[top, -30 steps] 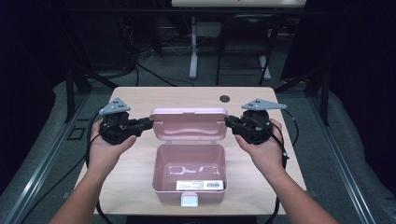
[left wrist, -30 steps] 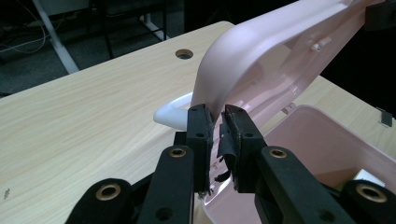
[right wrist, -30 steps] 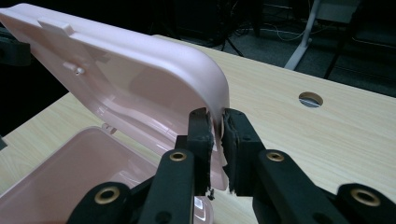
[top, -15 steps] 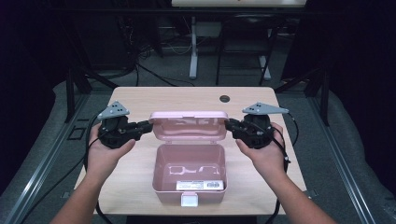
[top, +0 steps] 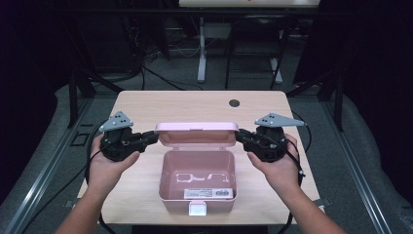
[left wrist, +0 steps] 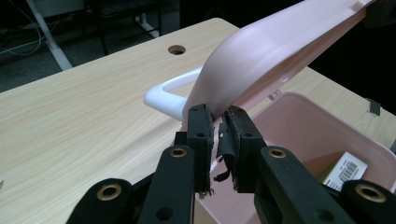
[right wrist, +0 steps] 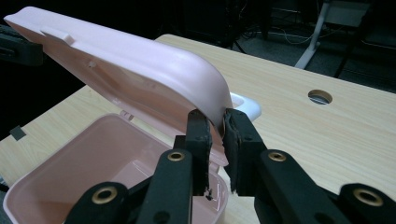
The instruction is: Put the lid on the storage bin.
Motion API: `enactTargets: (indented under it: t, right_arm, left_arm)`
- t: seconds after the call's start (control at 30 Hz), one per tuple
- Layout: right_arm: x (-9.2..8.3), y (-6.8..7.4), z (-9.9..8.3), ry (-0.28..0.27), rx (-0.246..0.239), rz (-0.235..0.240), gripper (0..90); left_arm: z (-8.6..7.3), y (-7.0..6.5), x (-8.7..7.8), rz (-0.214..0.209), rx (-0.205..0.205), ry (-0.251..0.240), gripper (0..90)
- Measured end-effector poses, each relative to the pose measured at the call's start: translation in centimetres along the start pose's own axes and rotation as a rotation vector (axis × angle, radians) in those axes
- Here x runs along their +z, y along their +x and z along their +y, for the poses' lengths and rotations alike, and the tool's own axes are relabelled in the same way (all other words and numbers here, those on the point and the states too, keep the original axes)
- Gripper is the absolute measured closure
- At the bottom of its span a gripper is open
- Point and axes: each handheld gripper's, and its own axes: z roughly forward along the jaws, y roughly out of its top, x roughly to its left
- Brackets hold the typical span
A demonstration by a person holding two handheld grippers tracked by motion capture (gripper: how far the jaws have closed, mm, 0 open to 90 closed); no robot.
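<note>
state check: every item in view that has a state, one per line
lid: raised, tilted partway over the box, gripped at both ends
pink box: open, upright on the table, a barcode label inside
white latch: unfastened, at the box's front edge
white handle: behind the lid, by the tabletop
left gripper: shut on the lid's left end
right gripper: shut on the lid's right end

Both forearms enter from the bottom of the high view and angle outward, each hand wrapped around a gripper at mid-height. The left gripper (top: 152, 139) sits left of centre with its jaws pointing toward the middle, nearly closed and pinching a thin edge. The right gripper (top: 241, 135), right of centre, mirrors it, its pads (right wrist: 198, 133) pressed in the same way.
</note>
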Motion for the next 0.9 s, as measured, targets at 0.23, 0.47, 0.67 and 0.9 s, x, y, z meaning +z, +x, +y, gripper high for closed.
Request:
enactTargets:
  t: [0.23, 0.47, 0.67, 0.9]
  right_arm:
    - [-0.5, 0.3, -0.6, 0.001, -0.001, 0.012, 79.2]
    - [-0.9, 0.7, -1.1, -0.004, -0.008, 0.017, 78.3]
    - [-1.1, 0.9, -1.7, -0.008, -0.018, 0.016, 77.7]
    - [-1.3, 1.1, -2.4, -0.012, -0.024, 0.027, 76.1]
  left_arm:
    - [-0.5, -0.6, -0.4, 0.000, 0.007, 0.001, 81.2]
    - [-1.0, -0.8, -0.7, -0.007, 0.006, -0.002, 81.3]
    - [-1.4, -1.0, -0.9, -0.017, 0.001, -0.007, 81.0]
    - [-2.1, -1.2, -1.1, -0.034, 0.000, -0.013, 80.4]
